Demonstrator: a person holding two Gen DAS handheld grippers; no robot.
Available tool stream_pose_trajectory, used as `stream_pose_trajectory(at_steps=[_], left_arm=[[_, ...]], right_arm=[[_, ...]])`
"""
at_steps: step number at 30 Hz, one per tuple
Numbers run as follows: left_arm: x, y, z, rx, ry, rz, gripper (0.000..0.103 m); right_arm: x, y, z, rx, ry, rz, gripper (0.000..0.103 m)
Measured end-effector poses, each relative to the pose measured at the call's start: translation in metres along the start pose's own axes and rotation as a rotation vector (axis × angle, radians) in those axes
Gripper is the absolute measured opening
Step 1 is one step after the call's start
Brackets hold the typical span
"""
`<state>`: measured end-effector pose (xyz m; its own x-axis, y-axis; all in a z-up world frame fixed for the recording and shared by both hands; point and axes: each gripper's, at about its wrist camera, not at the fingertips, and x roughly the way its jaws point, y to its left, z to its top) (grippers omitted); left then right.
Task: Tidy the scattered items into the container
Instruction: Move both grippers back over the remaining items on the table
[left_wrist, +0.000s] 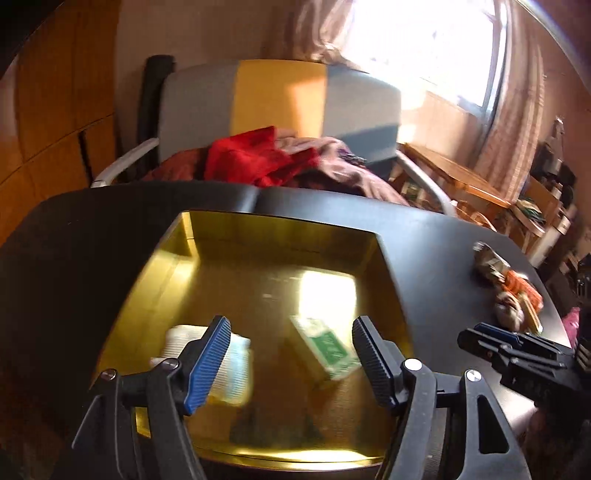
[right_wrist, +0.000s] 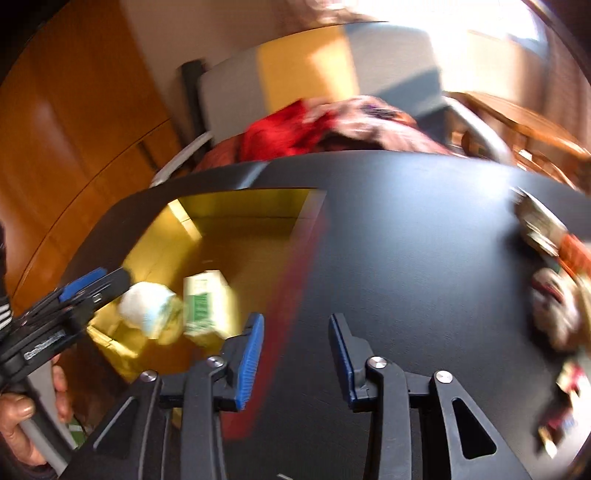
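Note:
A gold-lined box (left_wrist: 384, 280) sits on the black table (left_wrist: 436, 251). Inside lie a green-and-white carton (left_wrist: 327, 345) and a white packet (left_wrist: 236, 365). My left gripper (left_wrist: 290, 362) is open and empty, hovering over the box. The right wrist view shows the box (right_wrist: 258, 206), the carton (right_wrist: 203, 306) and the white packet (right_wrist: 147, 306). My right gripper (right_wrist: 295, 354) is open and empty above the bare table (right_wrist: 424, 258), just right of the box's red outer wall (right_wrist: 284, 302). Scattered snack packets (left_wrist: 509, 291) lie at the table's right edge, blurred in the right wrist view (right_wrist: 554, 277).
A chair (left_wrist: 280, 107) piled with red and pink clothes (left_wrist: 258, 158) stands behind the table. A wooden wardrobe (left_wrist: 55, 110) is at left. A wooden desk (left_wrist: 461, 177) with clutter stands under the window at right. The right gripper (left_wrist: 517, 350) shows at right in the left wrist view.

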<state>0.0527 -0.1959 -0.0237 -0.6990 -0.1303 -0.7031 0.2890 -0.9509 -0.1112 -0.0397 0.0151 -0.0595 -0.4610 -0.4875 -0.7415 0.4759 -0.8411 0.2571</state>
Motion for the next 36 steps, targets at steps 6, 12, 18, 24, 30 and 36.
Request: stream_pose_trajectory(at_steps=[6, 12, 18, 24, 30, 36], left_arm=[[0.011, -0.070, -0.013, 0.135, 0.064, -0.138, 0.070], [0.026, -0.139, -0.036, 0.284, 0.138, -0.238, 0.070], [0.036, -0.187, -0.053, 0.398, 0.188, -0.284, 0.070], [0.050, -0.214, -0.046, 0.421, 0.211, -0.315, 0.070], [0.068, -0.251, -0.009, 0.459, 0.178, -0.349, 0.070], [0.101, -0.296, 0.023, 0.486, 0.178, -0.384, 0.070]], right_arm=[[-0.054, -0.115, -0.037, 0.251, -0.061, -0.163, 0.040], [-0.094, -0.193, -0.072, 0.408, -0.110, -0.282, 0.042], [-0.093, -0.226, -0.088, 0.461, -0.111, -0.291, 0.042], [-0.074, -0.221, -0.092, 0.419, -0.079, -0.224, 0.042], [-0.063, -0.208, -0.095, 0.358, -0.065, -0.203, 0.040], [-0.060, -0.210, -0.096, 0.352, -0.069, -0.170, 0.040]])
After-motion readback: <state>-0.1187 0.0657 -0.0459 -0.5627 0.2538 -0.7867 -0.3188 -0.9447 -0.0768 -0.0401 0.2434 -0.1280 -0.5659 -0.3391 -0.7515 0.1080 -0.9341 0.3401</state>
